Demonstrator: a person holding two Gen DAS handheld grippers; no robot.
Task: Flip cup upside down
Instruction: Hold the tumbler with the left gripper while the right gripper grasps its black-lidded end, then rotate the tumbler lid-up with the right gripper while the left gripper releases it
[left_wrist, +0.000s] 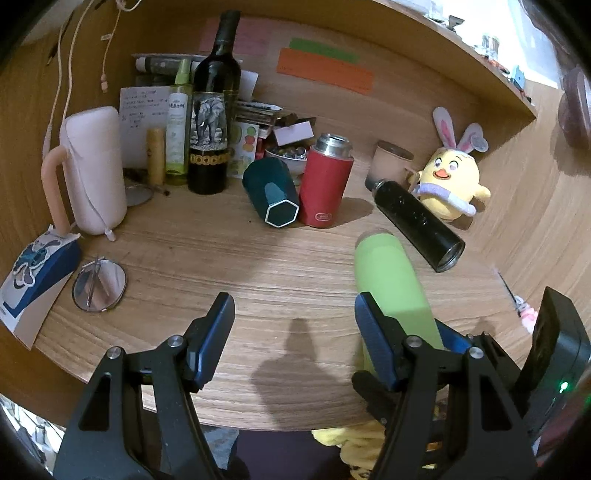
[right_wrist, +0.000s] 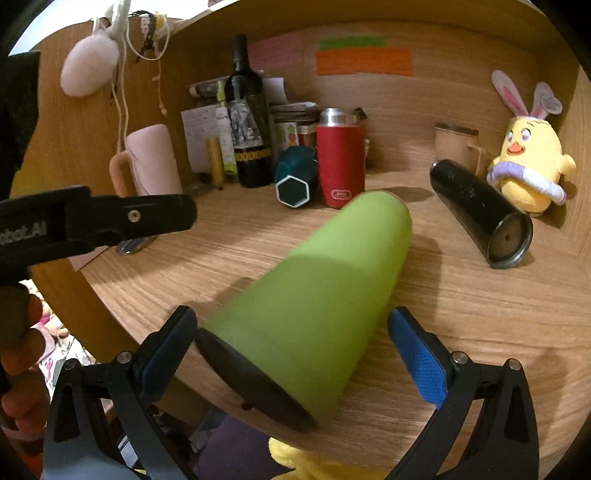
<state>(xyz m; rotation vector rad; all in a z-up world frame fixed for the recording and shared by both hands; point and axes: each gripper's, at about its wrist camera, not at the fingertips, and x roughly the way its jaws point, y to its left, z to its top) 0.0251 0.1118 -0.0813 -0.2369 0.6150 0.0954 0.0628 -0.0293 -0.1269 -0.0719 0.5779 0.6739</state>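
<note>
A lime green cup (right_wrist: 325, 280) with a black end lies on its side on the wooden desk, black end toward the front edge. My right gripper (right_wrist: 295, 339) is open, its blue-padded fingers (right_wrist: 417, 354) on either side of the cup's near part, not squeezing it. In the left wrist view the cup (left_wrist: 388, 280) lies to the right, behind my left gripper's right finger. My left gripper (left_wrist: 295, 314) is open and empty above bare desk.
A black flask (right_wrist: 480, 214) lies on its side to the right. A red flask (right_wrist: 340, 162), a dark teal hexagonal cup (right_wrist: 295, 181), a wine bottle (right_wrist: 251, 129), a pink mug (right_wrist: 151, 162), a tan mug (right_wrist: 458, 144) and a yellow plush chick (right_wrist: 528, 170) stand at the back. A round mirror (left_wrist: 99, 286) lies left.
</note>
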